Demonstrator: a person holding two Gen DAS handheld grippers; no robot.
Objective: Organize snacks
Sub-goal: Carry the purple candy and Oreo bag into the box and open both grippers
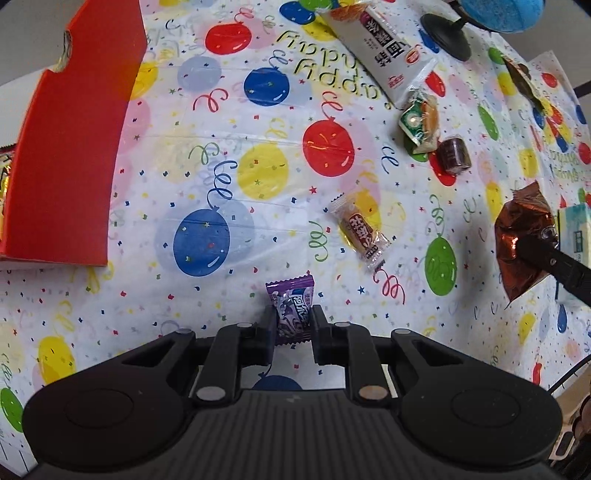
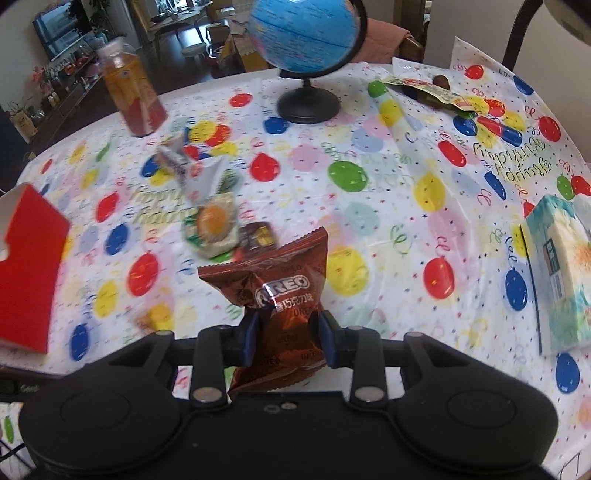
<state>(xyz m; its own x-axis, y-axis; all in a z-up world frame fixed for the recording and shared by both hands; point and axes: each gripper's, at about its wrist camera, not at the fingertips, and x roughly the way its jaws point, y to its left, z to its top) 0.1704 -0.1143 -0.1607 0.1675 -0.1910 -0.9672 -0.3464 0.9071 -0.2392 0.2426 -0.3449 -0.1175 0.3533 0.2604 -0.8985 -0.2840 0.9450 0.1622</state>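
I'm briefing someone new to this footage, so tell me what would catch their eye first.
The balloon-print birthday tablecloth fills both views, loud under everything. In the right wrist view a brown Oreo packet sits pinched in the right gripper, with a blue globe on its black stand at the table's far edge. In the left wrist view the left gripper clamps a small purple candy, and a red box lies at the left.

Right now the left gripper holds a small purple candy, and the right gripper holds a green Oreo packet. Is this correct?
Not quite. The Oreo packet clamped in the right gripper is brown, not green; the right wrist view shows it clearly. The rest is correct: the left gripper is shut on the small purple candy.
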